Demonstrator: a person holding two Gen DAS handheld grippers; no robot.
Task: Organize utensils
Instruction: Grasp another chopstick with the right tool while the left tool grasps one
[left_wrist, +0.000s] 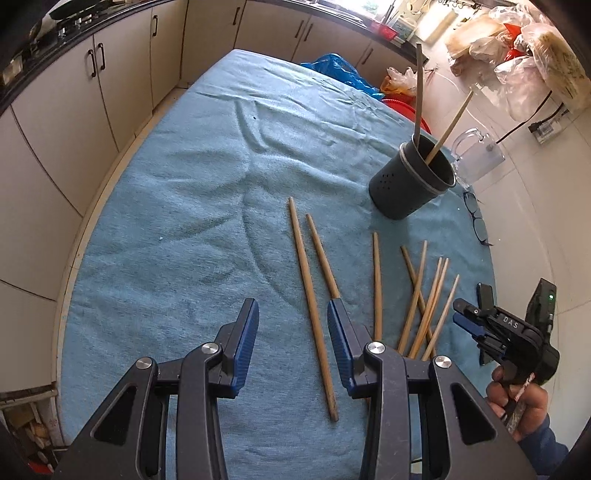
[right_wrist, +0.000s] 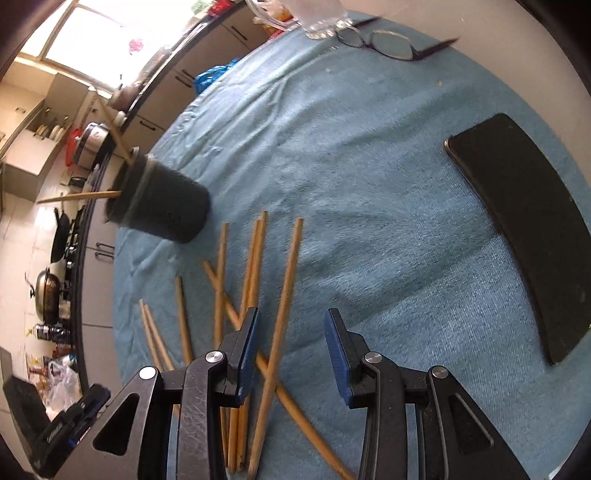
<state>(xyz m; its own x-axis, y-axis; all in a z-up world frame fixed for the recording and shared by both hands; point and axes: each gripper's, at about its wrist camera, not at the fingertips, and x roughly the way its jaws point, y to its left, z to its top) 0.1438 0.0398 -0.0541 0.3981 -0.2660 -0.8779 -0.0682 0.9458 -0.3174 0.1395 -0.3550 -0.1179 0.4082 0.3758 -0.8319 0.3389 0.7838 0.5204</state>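
Black phone (right_wrist: 524, 229) flat on blue cloth (right_wrist: 369, 166); glasses (right_wrist: 384, 42) beside glass mug (left_wrist: 476, 155).

This is a home kitchen; in the left wrist view, cream cabinet doors (left_wrist: 122, 70) with dark handles run along the upper left under a dark countertop (left_wrist: 55, 33), where a gas hob sits at the top left corner; filled plastic bags (left_wrist: 517, 48) crowd the upper right. In the right wrist view, a bright window (right_wrist: 99, 37) fills the upper left; below it stand a rice cooker (right_wrist: 90, 144), a black wok (right_wrist: 59, 236) and a lidded pot (right_wrist: 48, 295) down the left edge; the table wears a blue towel-like cloth (right_wrist: 351, 166) strewn with wooden chopsticks (right_wrist: 255, 280) beside a dark utensil holder (right_wrist: 166, 206).
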